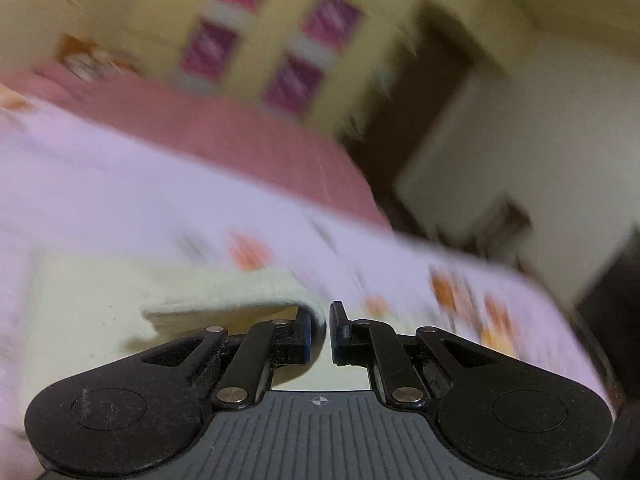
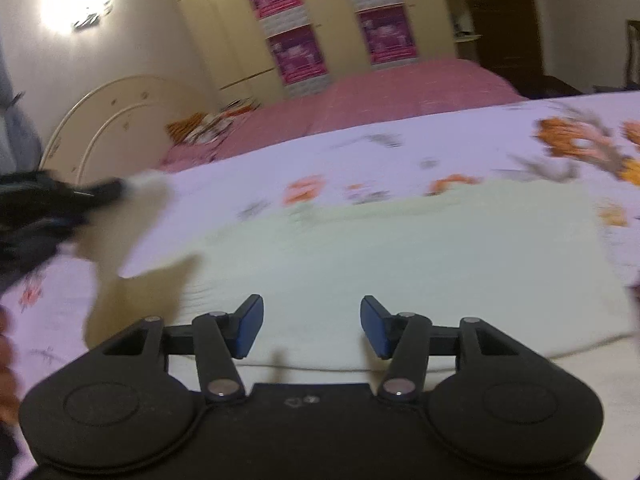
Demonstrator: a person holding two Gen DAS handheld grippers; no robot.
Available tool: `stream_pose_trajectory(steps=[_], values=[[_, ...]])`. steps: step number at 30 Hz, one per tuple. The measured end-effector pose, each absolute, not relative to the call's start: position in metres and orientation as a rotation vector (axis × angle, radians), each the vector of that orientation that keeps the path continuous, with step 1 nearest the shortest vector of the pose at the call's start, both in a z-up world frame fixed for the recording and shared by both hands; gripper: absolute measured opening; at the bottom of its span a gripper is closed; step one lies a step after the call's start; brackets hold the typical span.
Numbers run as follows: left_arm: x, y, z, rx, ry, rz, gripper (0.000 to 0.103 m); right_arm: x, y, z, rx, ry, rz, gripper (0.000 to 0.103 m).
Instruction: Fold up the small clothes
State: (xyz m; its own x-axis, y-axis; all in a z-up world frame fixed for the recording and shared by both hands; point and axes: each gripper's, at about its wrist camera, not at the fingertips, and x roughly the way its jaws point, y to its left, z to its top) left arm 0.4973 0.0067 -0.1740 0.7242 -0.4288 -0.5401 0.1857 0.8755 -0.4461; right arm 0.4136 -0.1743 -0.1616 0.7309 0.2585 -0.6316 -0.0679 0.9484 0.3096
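— Cloth [image 2: 400, 264], pale cream, lies spread on the floral sheet [image 2: 360, 152] of the bed, right in front of the right gripper [image 2: 312, 326]. Can you see the fingers?

— Yes, its blue pads [image 2: 250, 326] stand wide apart over the fabric with nothing between them. The left gripper [image 1: 328, 334] is different: jaws nearly together, pinching a raised corner of the cloth.

— What else is around?

— A pink bedspread [image 2: 400, 92] beyond the sheet, a cream wardrobe [image 2: 332, 20] with magenta panels, a curved headboard [image 2: 108, 120], an orange patterned pillow [image 2: 208, 124]. Nothing stands between the right gripper and the fabric.

— Do the views differ?

— The right wrist view shows the left gripper as a dark blur off to its left, lifting that corner, plus a bright lamp [image 2: 76, 0]. The left wrist view is badly smeared, showing a dark doorway [image 1: 420, 100].
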Motion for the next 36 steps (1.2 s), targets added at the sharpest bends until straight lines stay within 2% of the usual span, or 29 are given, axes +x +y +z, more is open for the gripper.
stream_pose_trajectory(steps=[3, 5, 6, 7, 8, 10, 16, 21, 25, 27, 28, 29, 32, 36], values=[[0.508, -0.036, -0.195, -0.292, 0.823, -0.385, 0.01, 0.405, -0.207, -0.17, 0.309, 0.756, 0.138, 0.053], [0.508, -0.04, -0.196, -0.317, 0.872, -0.39, 0.018, 0.398, -0.222, -0.176, 0.321, 0.774, 0.122, 0.054], [0.498, -0.041, -0.194, -0.338, 0.864, -0.404, 0.049, 0.395, -0.227, -0.178, 0.331, 0.778, 0.123, 0.054], [0.493, -0.038, -0.188, -0.349, 0.846, -0.403, 0.092, 0.393, -0.23, -0.18, 0.342, 0.78, 0.128, 0.055], [0.487, -0.035, -0.182, -0.35, 0.812, -0.378, 0.103, 0.391, -0.232, -0.181, 0.355, 0.783, 0.136, 0.06], [0.475, -0.028, -0.167, -0.338, 0.736, -0.359, 0.103, 0.391, -0.229, -0.182, 0.375, 0.787, 0.158, 0.063], [0.461, 0.038, -0.152, -0.407, 0.713, -0.21, 0.103, 0.396, -0.193, -0.172, 0.244, 0.752, 0.217, 0.063], [0.436, 0.091, -0.165, -0.308, 0.72, -0.03, 0.103, 0.407, -0.139, -0.171, 0.059, 0.718, 0.281, 0.063], [0.415, 0.103, -0.184, -0.199, 0.738, 0.024, 0.103, 0.418, -0.1, -0.18, -0.14, 0.691, 0.276, 0.061], [0.408, 0.101, -0.194, -0.145, 0.743, 0.038, 0.103, 0.425, -0.091, -0.186, -0.206, 0.68, 0.262, 0.057], [0.405, 0.101, -0.197, -0.128, 0.744, 0.041, 0.103, 0.427, -0.09, -0.188, -0.217, 0.684, 0.254, 0.049], [0.404, 0.099, -0.201, -0.111, 0.743, 0.041, 0.103, 0.432, -0.091, -0.19, -0.205, 0.695, 0.255, 0.034], [0.41, 0.091, -0.207, -0.075, 0.724, 0.084, 0.102, 0.439, -0.102, -0.186, -0.114, 0.698, 0.254, 0.006], [0.418, 0.091, -0.213, -0.091, 0.676, 0.161, 0.102, 0.439, -0.146, -0.164, 0.205, 0.682, 0.241, 0.004]])
